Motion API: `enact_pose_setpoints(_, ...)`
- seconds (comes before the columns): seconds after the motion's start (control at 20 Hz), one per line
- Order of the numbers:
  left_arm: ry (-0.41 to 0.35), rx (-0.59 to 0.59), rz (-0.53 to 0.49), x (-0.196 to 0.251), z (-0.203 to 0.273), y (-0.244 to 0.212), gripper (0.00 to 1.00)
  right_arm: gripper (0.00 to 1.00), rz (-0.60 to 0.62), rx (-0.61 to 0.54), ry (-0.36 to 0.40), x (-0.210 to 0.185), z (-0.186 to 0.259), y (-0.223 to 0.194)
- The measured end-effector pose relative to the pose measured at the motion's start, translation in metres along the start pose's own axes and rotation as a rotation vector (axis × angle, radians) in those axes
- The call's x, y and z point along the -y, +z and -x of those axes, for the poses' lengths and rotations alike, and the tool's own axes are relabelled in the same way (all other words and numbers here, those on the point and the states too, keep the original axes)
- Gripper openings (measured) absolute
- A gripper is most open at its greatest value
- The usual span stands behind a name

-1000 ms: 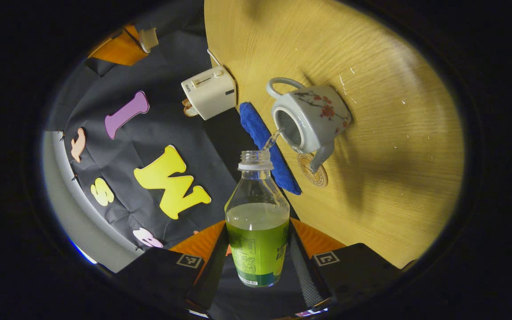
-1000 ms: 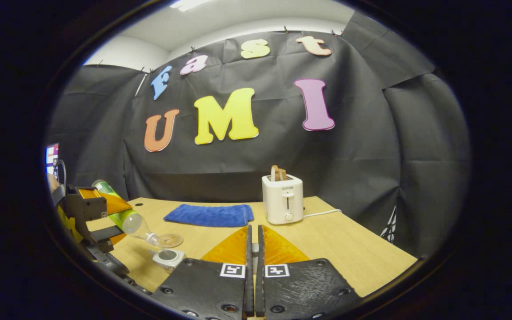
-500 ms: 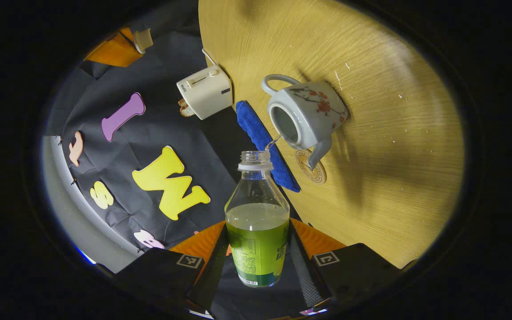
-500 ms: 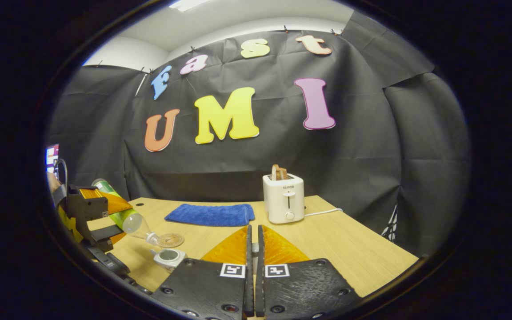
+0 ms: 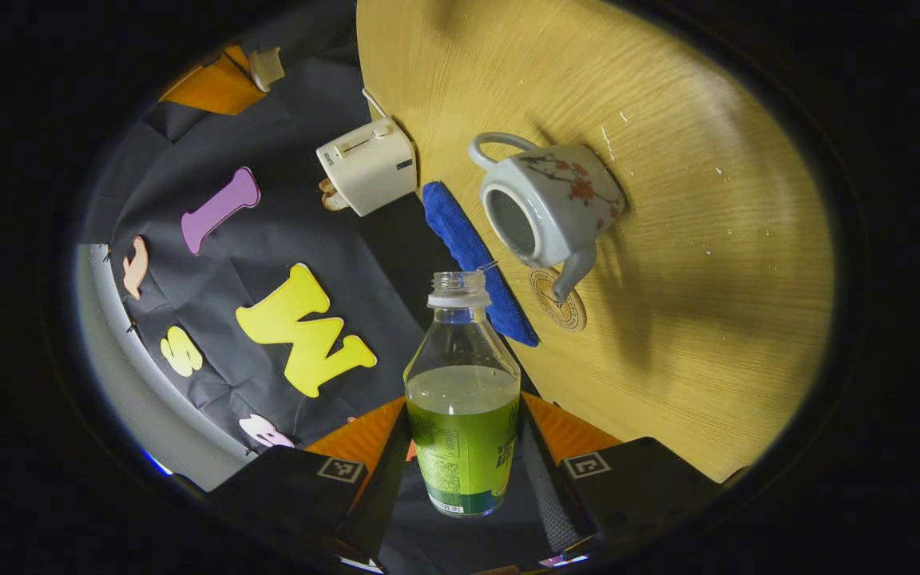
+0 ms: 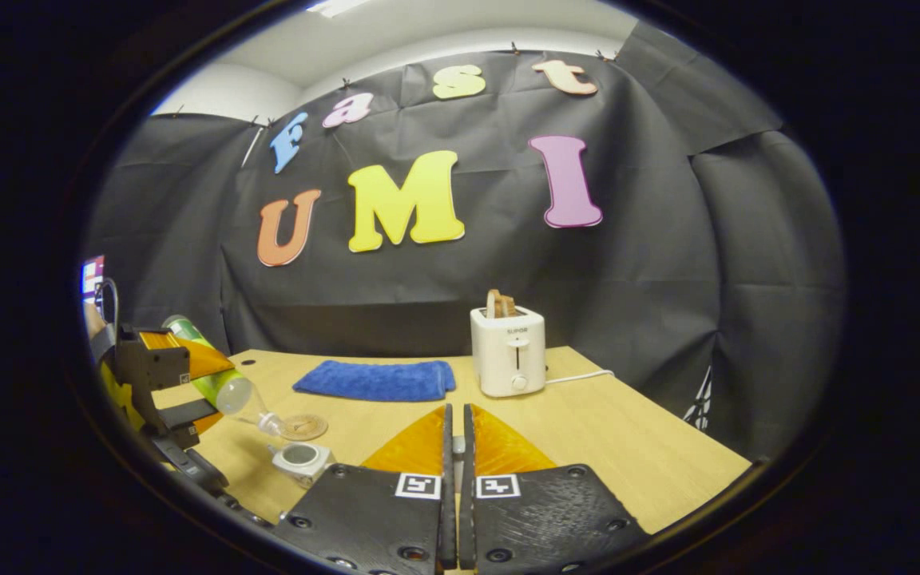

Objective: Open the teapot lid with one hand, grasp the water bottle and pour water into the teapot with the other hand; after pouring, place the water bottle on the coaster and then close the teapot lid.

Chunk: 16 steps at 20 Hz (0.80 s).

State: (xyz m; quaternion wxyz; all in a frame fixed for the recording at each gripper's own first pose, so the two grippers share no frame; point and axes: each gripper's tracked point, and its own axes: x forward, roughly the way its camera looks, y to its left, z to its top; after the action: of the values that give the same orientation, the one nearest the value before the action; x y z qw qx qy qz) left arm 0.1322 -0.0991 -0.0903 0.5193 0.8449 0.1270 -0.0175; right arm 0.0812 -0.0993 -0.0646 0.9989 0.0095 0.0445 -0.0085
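**Bottle tipped at open teapot, lid hard to make out**

Left hand-held gripper (image 5: 464,471) pinches the water bottle (image 5: 462,415), both fingers on its green-labelled lower half; label print too small to read. Bottle: clear plastic, uncapped, tilted neck-down towards the teapot (image 5: 549,206) in the right gripper view. Teapot: glazed white ceramic, red blossom pattern, loop handle, mouth uncovered, standing on the wooden tabletop (image 5: 691,263). Round cork-like coaster (image 5: 560,300) just beside the spout, partly hidden by it; its printing is illegible. Right hand-held gripper (image 6: 454,479) fingers pressed nearly together; a small bit sits between them, can't tell what. Blue terry cloth (image 6: 374,380) and white toaster (image 6: 507,361) with bread sit further back; toaster's lettering is unreadable.
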Motion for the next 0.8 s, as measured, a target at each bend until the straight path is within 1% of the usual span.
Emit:
enact_pose_setpoints(0.25,0.013,0.002,-0.019,-0.011,0.005,0.001,0.76,0.01,0.018,0.010,-0.002,-0.001,0.003,0.003)
enact_pose_setpoints(0.4,0.024,0.005,-0.003,-0.014,0.009,0.003,0.75,0.01,0.035,0.031,-0.031,0.007,0.004,0.009)
enact_pose_setpoints(0.45,0.031,0.007,-0.001,-0.015,0.010,0.003,0.72,0.01,0.043,0.035,-0.039,0.009,0.004,0.010)
enact_pose_setpoints(0.5,0.035,0.010,0.000,-0.018,0.010,0.005,0.75,0.01,0.045,0.036,-0.045,0.011,0.004,0.010)
enact_pose_setpoints(0.55,0.032,0.007,0.005,-0.016,0.010,0.004,0.72,0.01,0.041,0.034,-0.047,0.012,0.004,0.011)
enact_pose_setpoints(0.65,0.029,0.013,0.016,-0.015,0.009,0.004,0.72,0.00,0.038,0.022,-0.045,0.012,0.002,0.007)
enact_pose_setpoints(0.7,0.029,0.015,0.024,-0.015,0.008,0.004,0.76,0.01,0.035,0.018,-0.042,0.012,0.002,0.005)
enact_pose_setpoints(0.75,0.024,0.016,0.038,-0.013,0.008,0.003,0.72,0.01,0.031,0.016,-0.039,0.012,0.002,0.006)
enact_pose_setpoints(0.8,0.015,0.020,0.060,-0.011,0.007,0.003,0.76,0.01,0.030,0.016,-0.039,0.011,0.001,0.005)
